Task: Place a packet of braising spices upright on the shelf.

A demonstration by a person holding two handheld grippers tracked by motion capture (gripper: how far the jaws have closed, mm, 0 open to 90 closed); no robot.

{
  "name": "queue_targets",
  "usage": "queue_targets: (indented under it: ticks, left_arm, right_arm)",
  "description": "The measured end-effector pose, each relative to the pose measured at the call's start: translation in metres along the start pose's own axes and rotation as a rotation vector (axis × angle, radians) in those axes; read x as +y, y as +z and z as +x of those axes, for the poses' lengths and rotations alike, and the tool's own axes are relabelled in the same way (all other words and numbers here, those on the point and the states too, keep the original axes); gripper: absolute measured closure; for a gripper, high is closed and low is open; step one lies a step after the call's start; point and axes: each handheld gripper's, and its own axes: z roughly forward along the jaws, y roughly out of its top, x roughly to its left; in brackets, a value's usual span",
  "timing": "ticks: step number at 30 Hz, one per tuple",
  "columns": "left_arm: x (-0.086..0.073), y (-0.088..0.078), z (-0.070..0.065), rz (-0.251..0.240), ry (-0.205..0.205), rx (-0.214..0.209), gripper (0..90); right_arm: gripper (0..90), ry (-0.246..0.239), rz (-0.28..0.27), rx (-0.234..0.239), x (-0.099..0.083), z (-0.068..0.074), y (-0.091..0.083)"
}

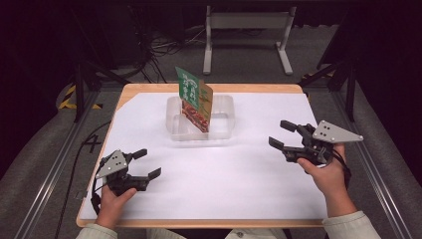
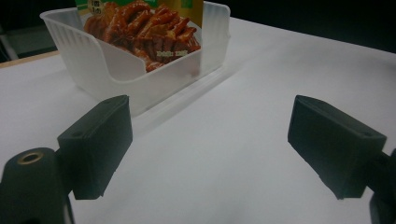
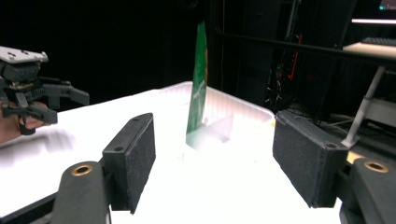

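Note:
A clear plastic bin (image 1: 225,115) stands at the back middle of the table. In it a green and orange snack packet (image 1: 195,99) printed with red-brown food stands upright. My left gripper (image 1: 149,163) rests at the front left, open and empty, its jaws pointing toward the bin. The left gripper view shows the bin (image 2: 107,70) and the packet (image 2: 144,28) ahead, beyond the left gripper (image 2: 210,140). My right gripper (image 1: 278,133) hangs at the right, open and empty, aimed leftward at the bin. In the right gripper view the packet (image 3: 200,84) stands edge-on in the bin (image 3: 238,112), past the right gripper (image 3: 215,163).
A white sheet (image 1: 224,169) covers the wooden table (image 1: 209,223). A white metal stand (image 1: 246,35) and cables lie on the floor behind the table. Metal rails (image 1: 54,164) run along both sides. The left gripper (image 3: 65,105) is seen far off in the right gripper view.

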Motion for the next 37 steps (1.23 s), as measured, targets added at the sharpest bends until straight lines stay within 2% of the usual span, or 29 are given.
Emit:
queue_targets:
  ticks: [9, 10, 14, 19, 24, 33, 37]
  left_arm:
    - [-0.002, -0.007, -0.001, -0.010, -0.011, 0.004, 14.8]
    - [-0.002, -0.008, 0.000, -0.005, -0.002, 0.006, 14.8]
    - [-0.003, -0.010, -0.001, -0.012, -0.012, 0.010, 14.9]
    - [-0.003, -0.011, -0.001, -0.012, -0.015, 0.013, 14.9]
    - [-0.003, -0.011, -0.001, -0.010, -0.008, 0.012, 14.9]
    - [-0.003, -0.008, 0.000, 0.002, -0.008, 0.013, 15.1]
    - [-0.003, -0.008, 0.000, 0.002, -0.010, 0.015, 15.1]
  right_arm:
    - [30.7, 0.031, 0.037, -0.020, -0.042, -0.006, -0.004]
    - [30.7, 0.034, 0.042, -0.022, -0.045, -0.007, -0.004]
    - [30.8, 0.040, 0.055, -0.039, -0.058, -0.008, -0.003]
    - [30.9, 0.074, 0.051, -0.062, -0.074, -0.008, -0.003]
    - [31.6, 0.091, 0.069, -0.093, -0.093, -0.006, -0.003]
    - [31.2, 0.119, 0.110, -0.106, -0.107, -0.006, 0.002]
    - [30.1, 0.115, 0.101, -0.114, -0.105, -0.005, 0.002]
